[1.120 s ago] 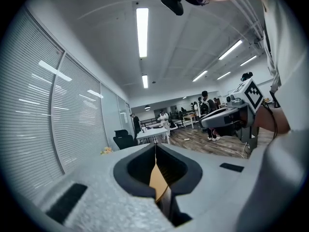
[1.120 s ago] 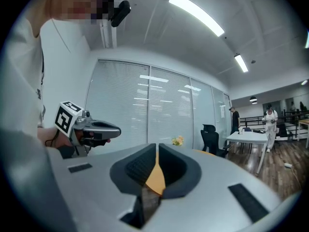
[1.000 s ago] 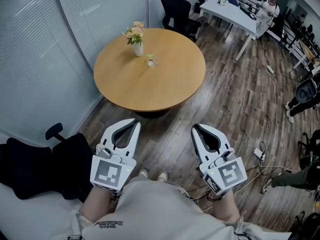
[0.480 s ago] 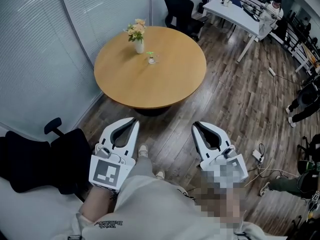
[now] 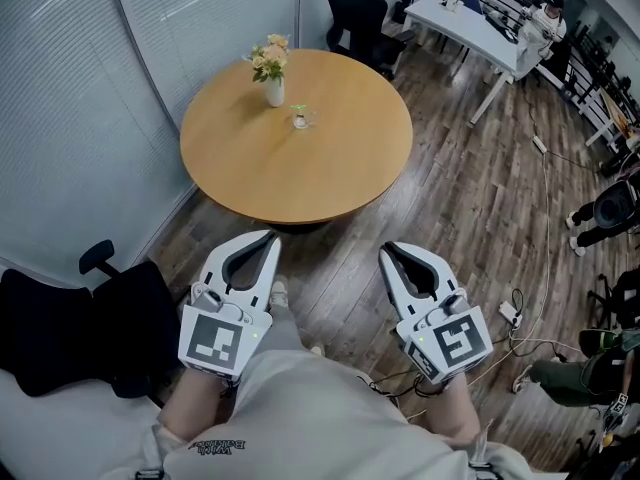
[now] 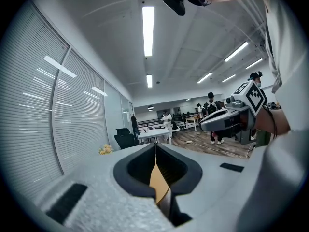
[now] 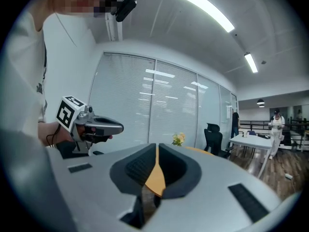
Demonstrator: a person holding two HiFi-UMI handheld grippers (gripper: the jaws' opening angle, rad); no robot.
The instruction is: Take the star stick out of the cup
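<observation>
Basically nothing of the job is done yet. The big round wooden desk (image 5: 330, 168) sits out ahead on the plank floor (image 5: 470, 198), and the person holding the tools stands well back from its near edge.

Both tools are held low in front of the body. The left claw (image 5: 268, 240) has its two halves pressed together at the tips with nothing between them. The right claw (image 5: 389, 252) is the same, tips meeting, empty (each claw's own camera only shows a sliver of desk top through the gap behind the tips).

On the far side of the desk there's a vase of flowers (image 5: 273, 90). Just beside it, a bit nearer the middle, is a small clear cup (image 5: 301, 121). The star stick (image 5: 299, 111) is in that cup, poking up out of it. It's a little green thing, too small from here to make out the star shape.

What's left, I'd say, is pretty much everything. Get up to the desk, spread one claw, pinch the stick above the rim and lift it straight out. The other claw could steady the cup, since it looks light.
</observation>
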